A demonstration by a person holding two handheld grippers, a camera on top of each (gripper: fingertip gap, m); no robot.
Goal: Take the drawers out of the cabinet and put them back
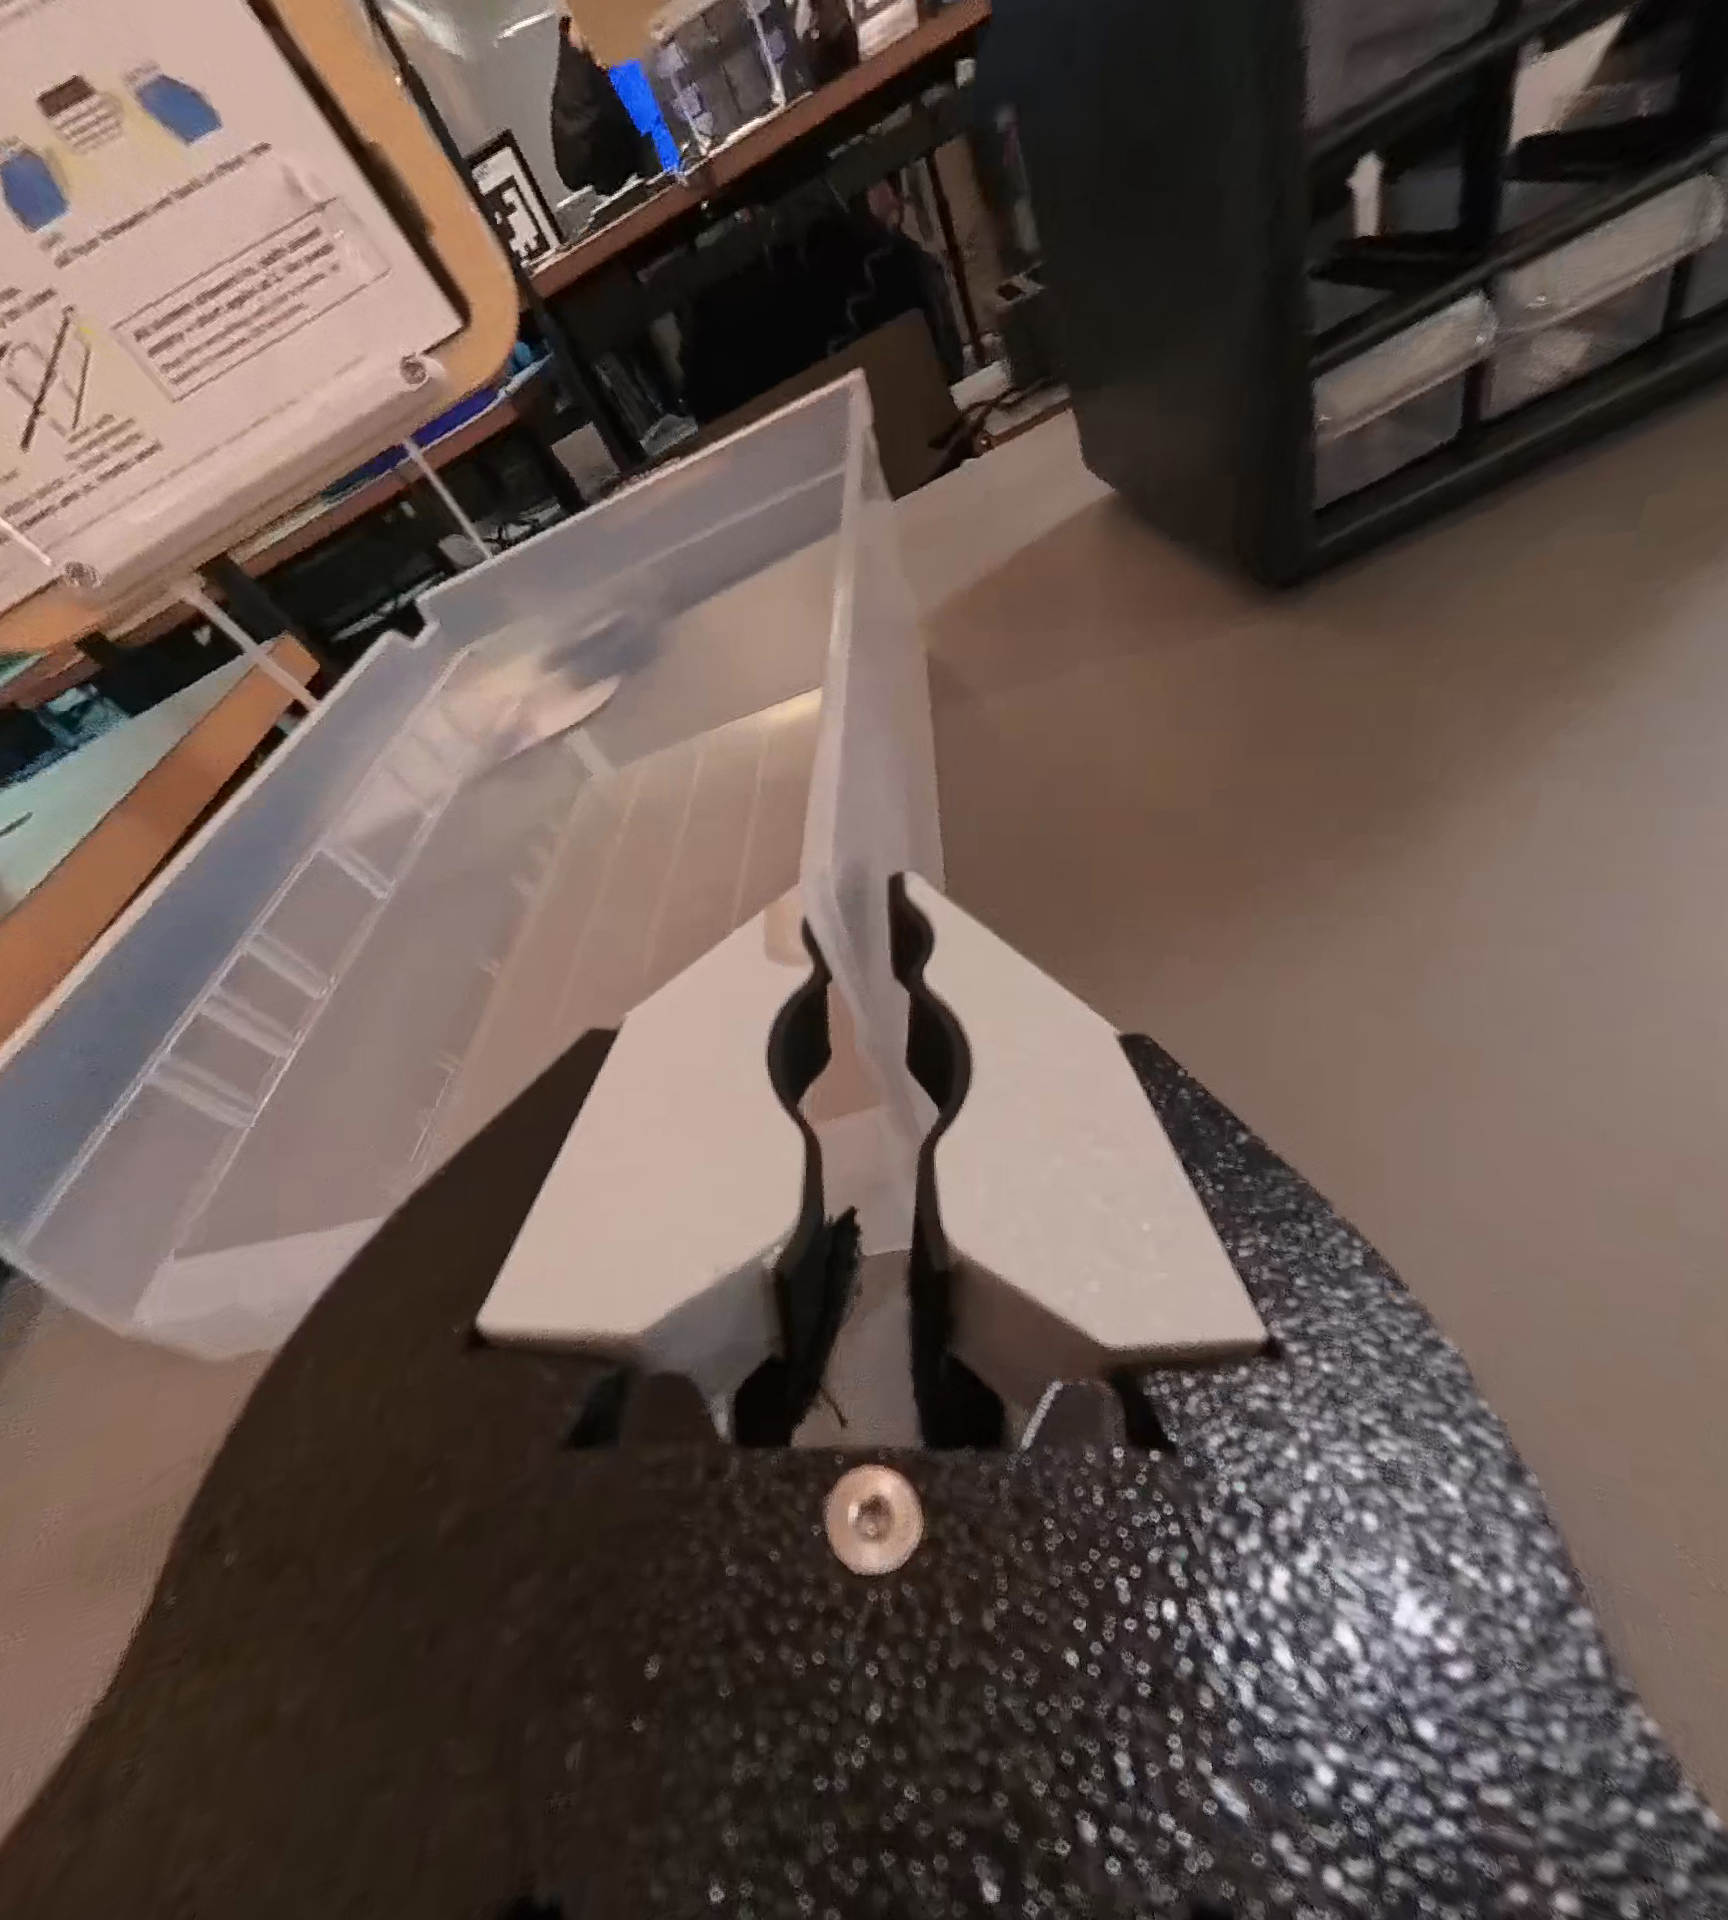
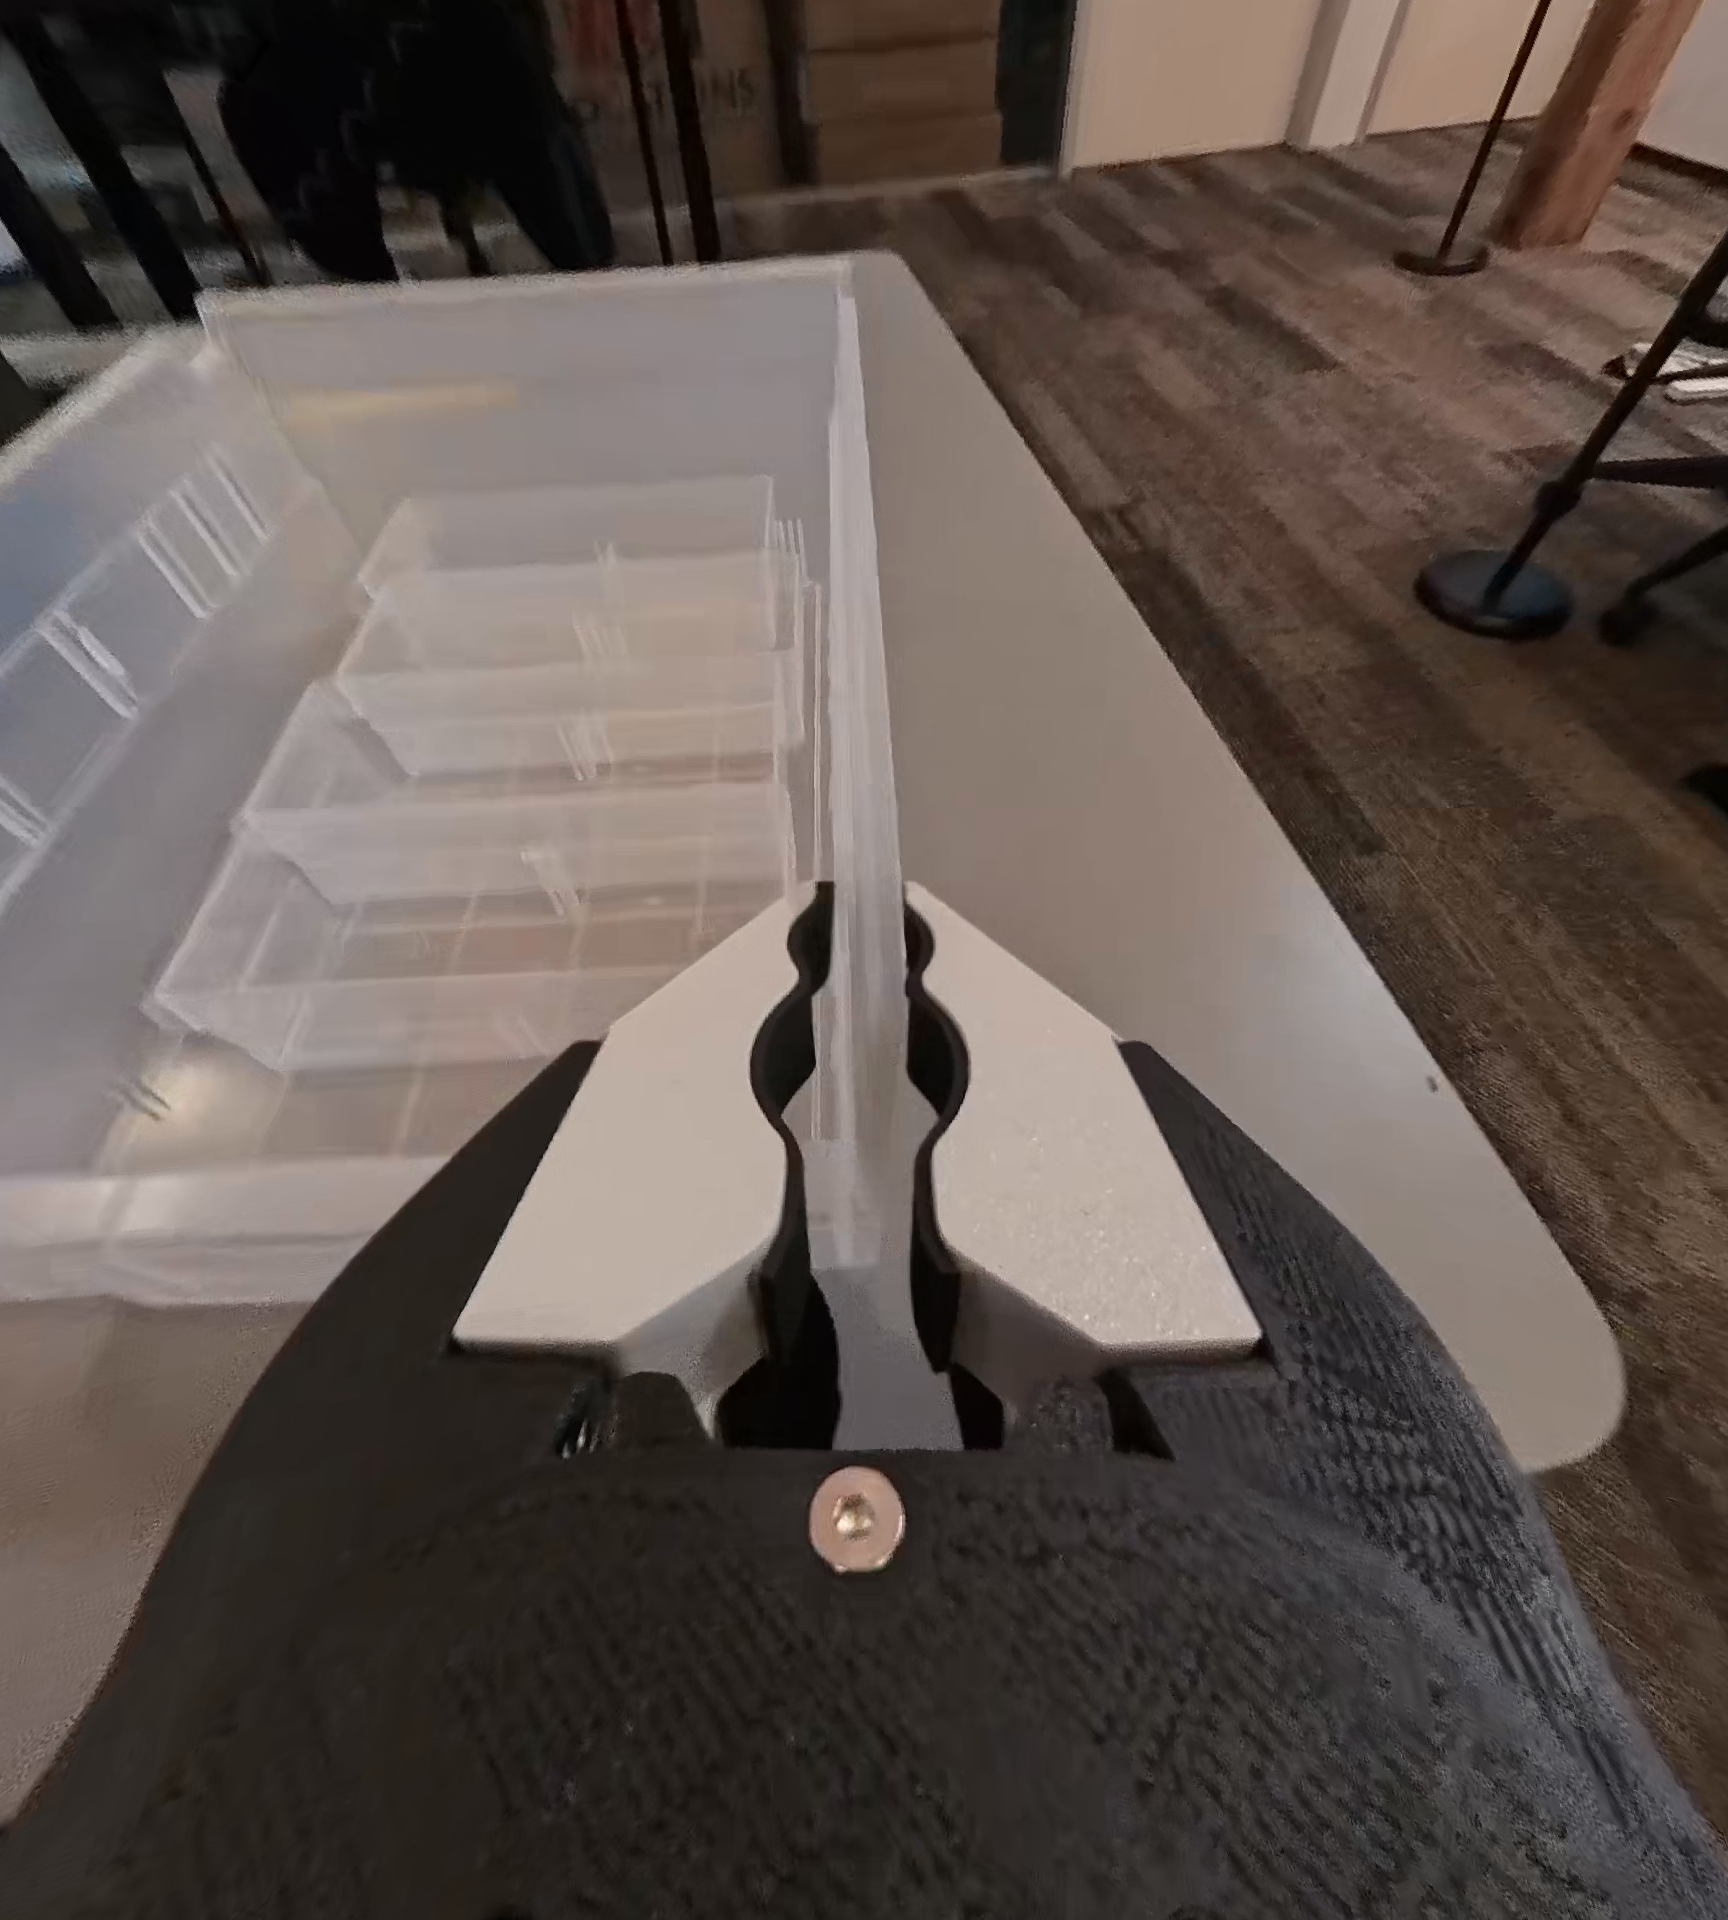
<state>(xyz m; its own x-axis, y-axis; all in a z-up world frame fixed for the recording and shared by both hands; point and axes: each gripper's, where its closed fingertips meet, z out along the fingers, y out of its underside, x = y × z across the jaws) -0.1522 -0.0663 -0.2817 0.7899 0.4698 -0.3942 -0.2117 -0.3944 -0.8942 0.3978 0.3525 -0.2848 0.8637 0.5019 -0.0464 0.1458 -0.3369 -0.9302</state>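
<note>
Drawer point(image 1: 392, 935) wall pinched in left claw point(image 1: 865, 997); right claw point(image 2: 865, 997) likewise.

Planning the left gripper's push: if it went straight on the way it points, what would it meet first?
The left gripper already clamps the clear drawer wall; beyond it, bare table. Cabinet sits off right, depth unclear.

Frosted clear drawer point(image 1: 340, 935), black cabinet point(image 1: 1359, 260), beige table point(image 1: 1359, 935), speckled black hand-held gripper point(image 1: 865, 997).
</note>
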